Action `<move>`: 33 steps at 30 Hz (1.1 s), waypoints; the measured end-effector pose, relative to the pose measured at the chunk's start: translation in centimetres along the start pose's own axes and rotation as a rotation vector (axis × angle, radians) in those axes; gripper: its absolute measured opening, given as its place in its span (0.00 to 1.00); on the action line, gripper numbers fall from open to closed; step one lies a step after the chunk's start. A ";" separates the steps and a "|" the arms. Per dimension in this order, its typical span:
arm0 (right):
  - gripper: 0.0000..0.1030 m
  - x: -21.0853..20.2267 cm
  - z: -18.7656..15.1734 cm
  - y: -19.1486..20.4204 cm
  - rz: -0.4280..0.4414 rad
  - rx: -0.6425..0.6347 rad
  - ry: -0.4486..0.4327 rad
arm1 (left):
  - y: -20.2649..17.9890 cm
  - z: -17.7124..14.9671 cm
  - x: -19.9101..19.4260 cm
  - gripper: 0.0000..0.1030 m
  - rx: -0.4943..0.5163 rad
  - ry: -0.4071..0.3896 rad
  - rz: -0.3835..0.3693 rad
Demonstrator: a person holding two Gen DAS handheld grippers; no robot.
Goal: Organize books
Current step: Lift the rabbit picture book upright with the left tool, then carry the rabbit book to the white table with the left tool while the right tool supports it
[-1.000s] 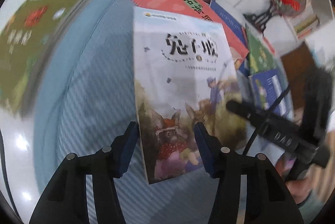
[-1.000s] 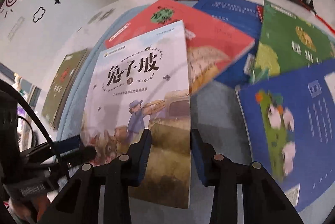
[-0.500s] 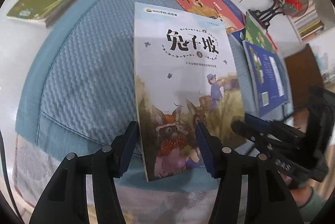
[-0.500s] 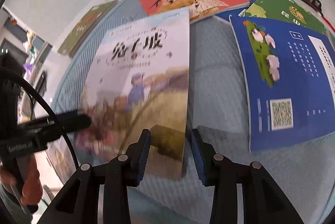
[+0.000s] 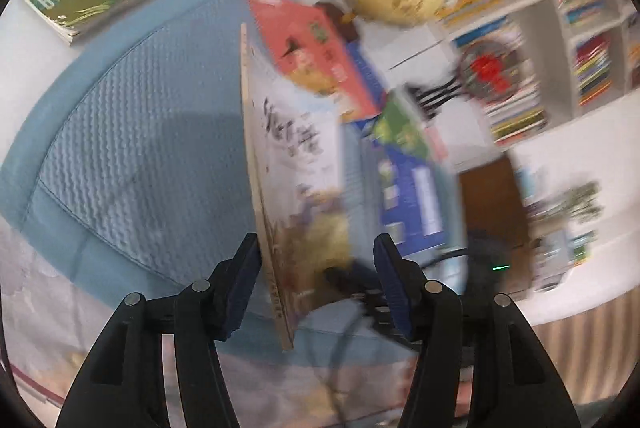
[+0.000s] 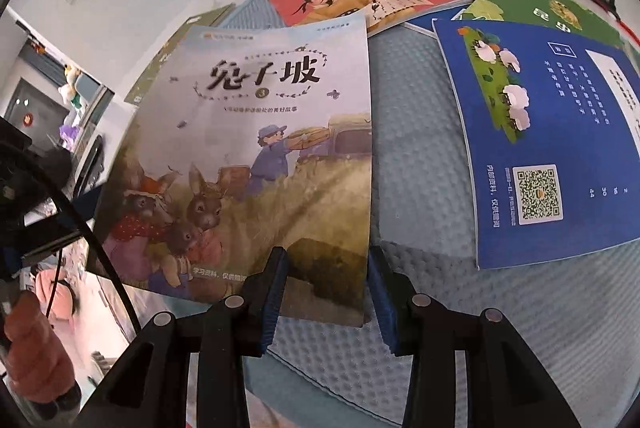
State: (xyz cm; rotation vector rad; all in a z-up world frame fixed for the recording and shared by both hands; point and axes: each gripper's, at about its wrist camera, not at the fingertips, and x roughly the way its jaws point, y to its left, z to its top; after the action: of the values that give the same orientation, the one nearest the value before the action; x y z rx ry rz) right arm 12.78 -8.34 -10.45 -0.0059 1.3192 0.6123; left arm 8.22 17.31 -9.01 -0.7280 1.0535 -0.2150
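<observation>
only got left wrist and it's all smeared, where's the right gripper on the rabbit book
Observer: The right gripper straddles the bottom right corner of the rabbit book. Its jaws have just been opening, with the corner between them.
Operator: what's past that corner
Observer: Only bare mat.
Operator: blue book face up?
Observer: No, the blue book lies back cover up, showing a QR code, apart from the rabbit book.
</observation>
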 end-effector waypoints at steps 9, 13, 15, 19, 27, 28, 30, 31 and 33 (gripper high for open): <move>0.42 -0.6 -0.4 -0.5 0.045 0.053 -0.037 | 1.6 -1.0 5.4 0.15 -0.092 0.130 0.008; 0.42 -0.9 -0.4 -1.5 0.097 0.117 -0.024 | 1.9 0.2 5.2 0.13 -0.150 0.155 -0.078; 0.46 -1.0 -0.4 -2.6 0.178 0.209 0.005 | 1.6 0.7 5.1 0.13 -0.173 0.172 -0.144; 0.61 -1.0 -0.6 -5.5 0.383 0.418 0.029 | 1.3 1.8 4.6 0.13 -0.236 0.202 -0.280; 0.44 0.3 0.6 -7.1 0.625 0.591 -0.007 | 2.6 3.6 4.6 0.13 -0.340 0.276 -0.410; 0.39 0.4 0.9 -6.5 0.627 0.576 -0.010 | 2.9 3.7 4.5 0.13 -0.337 0.286 -0.394; 0.35 0.5 1.4 -5.0 0.592 0.532 -0.012 | 3.4 4.0 4.2 0.13 -0.326 0.294 -0.365; 0.34 0.3 1.6 -4.4 0.561 0.505 -0.018 | 3.5 4.2 4.1 0.12 -0.306 0.300 -0.338; 0.34 -0.1 1.7 -2.6 0.485 0.432 -0.034 | 3.8 4.6 3.8 0.12 -0.256 0.321 -0.285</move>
State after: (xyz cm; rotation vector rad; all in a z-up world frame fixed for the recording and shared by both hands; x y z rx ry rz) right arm 15.40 -10.01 -10.72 0.6908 1.4052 0.7156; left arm 13.36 20.31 -12.88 -1.1026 1.2939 -0.4588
